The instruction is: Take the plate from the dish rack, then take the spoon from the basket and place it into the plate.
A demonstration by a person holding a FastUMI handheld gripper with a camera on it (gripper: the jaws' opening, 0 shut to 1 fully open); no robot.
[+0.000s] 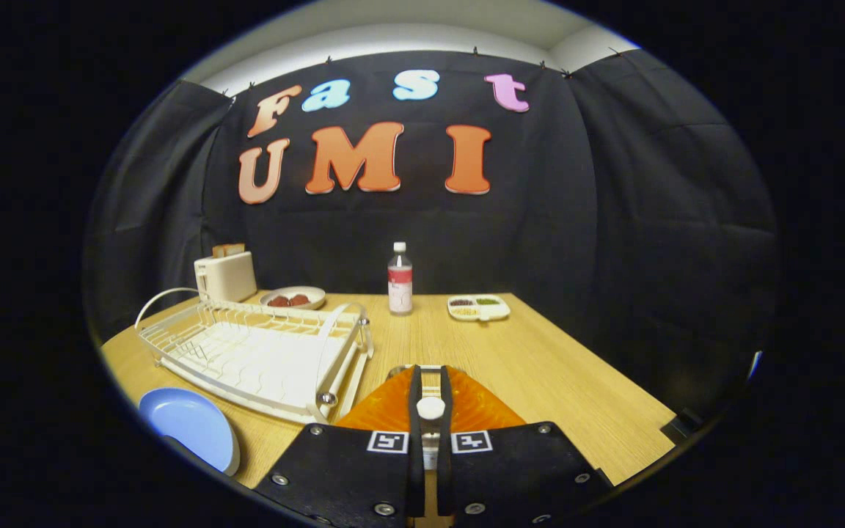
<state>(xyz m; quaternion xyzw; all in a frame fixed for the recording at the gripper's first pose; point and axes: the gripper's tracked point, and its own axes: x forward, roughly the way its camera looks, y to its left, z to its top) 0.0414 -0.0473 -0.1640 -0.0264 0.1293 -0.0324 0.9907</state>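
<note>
The round blue plate [189, 425] already lies on the wooden worktop [540, 367] beside the empty white wire dish rack [254, 352]. The tool [430, 411] is nearly closed on a white spoon handle [430, 408], over the ribbed orange basket [466, 407]. Carrying the spoon to the plate looks like what remains.

We see the hand-held two-finger gripper [430, 400]: two broad black mounting plates studded with silver screws, each bearing a square black-and-white marker tag, with narrow fingers [415, 411] running forward, possibly a small white knob between them.
</note>
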